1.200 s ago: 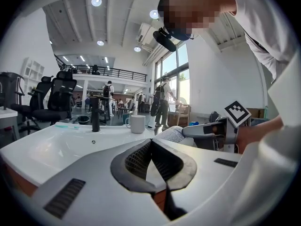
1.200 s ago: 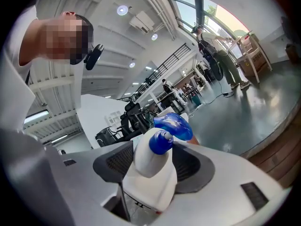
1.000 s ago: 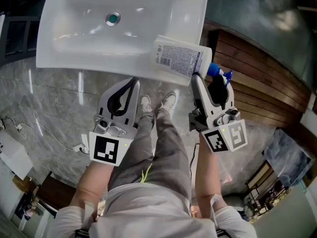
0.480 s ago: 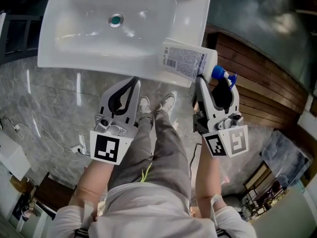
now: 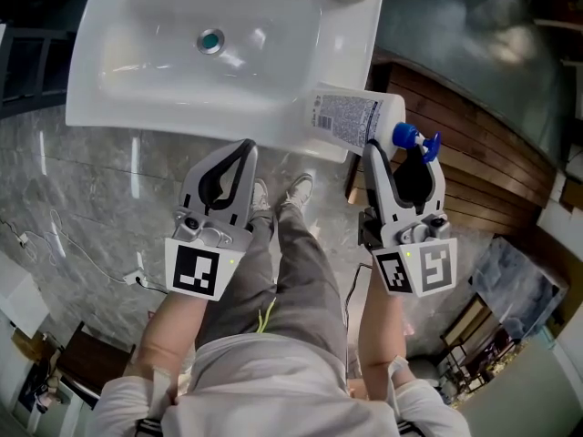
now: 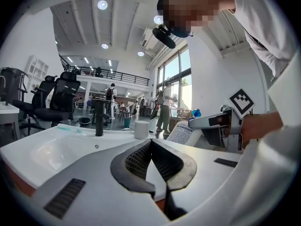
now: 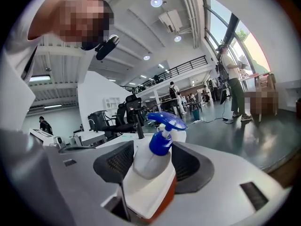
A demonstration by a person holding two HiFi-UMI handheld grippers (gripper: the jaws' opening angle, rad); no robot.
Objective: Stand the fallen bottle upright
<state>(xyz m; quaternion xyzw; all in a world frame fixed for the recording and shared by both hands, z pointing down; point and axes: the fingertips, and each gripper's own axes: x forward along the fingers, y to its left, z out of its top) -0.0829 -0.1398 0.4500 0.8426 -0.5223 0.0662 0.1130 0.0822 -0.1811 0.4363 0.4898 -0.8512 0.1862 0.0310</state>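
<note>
Now the right gripper, clamped on the neck of the bottle, has drawn it rightward, partly past the near-right corner of the sink, still lying flat, so tipping it up remains; the left gripper hangs pinched together, empty.

Basin: white sink, glossy, wide shallow bowl.
Drain: teal-ringed drain, in the bowl floor.
Tap: black faucet, upright at the sink's far edge.
Cup: pale cup, standing on the sink's corner, near the tap.
Floor: grey marble floor below the sink.
Boards: dark wooden planks, right of the sink.
Chairs: black office chairs, beyond the sink.
</note>
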